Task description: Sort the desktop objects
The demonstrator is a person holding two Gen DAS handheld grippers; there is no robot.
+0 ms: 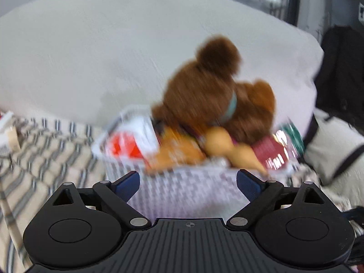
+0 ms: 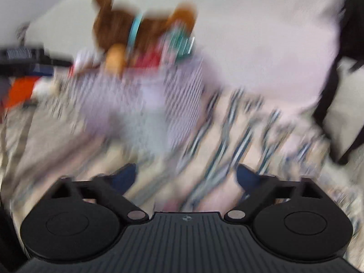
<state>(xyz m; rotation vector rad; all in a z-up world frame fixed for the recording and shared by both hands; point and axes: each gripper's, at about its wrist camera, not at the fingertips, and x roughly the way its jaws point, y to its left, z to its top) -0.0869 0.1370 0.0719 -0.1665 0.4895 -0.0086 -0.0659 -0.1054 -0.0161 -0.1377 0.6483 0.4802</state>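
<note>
Left gripper (image 1: 188, 183) fingers spread, empty; white woven plastic basket (image 1: 182, 188) just ahead between them, overfilled, brown plush bear (image 1: 204, 86) piled on top. Right gripper (image 2: 187, 177) fingers spread, empty, basket (image 2: 145, 95) well ahead-left. Risk: nudging basket wall topples bear; blur hampers aim.

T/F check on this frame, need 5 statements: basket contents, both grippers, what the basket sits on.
1. The brown teddy bear lies on top of the filled basket. True.
2. The left gripper is shut on the basket rim. False: it is open, its fingers either side of the basket's near wall and holding nothing.
3. The right gripper is open and empty. True.
4. The basket is empty. False: it holds the bear, a red box and tan items, blurred.
5. The basket sits on a striped cloth. True.
</note>
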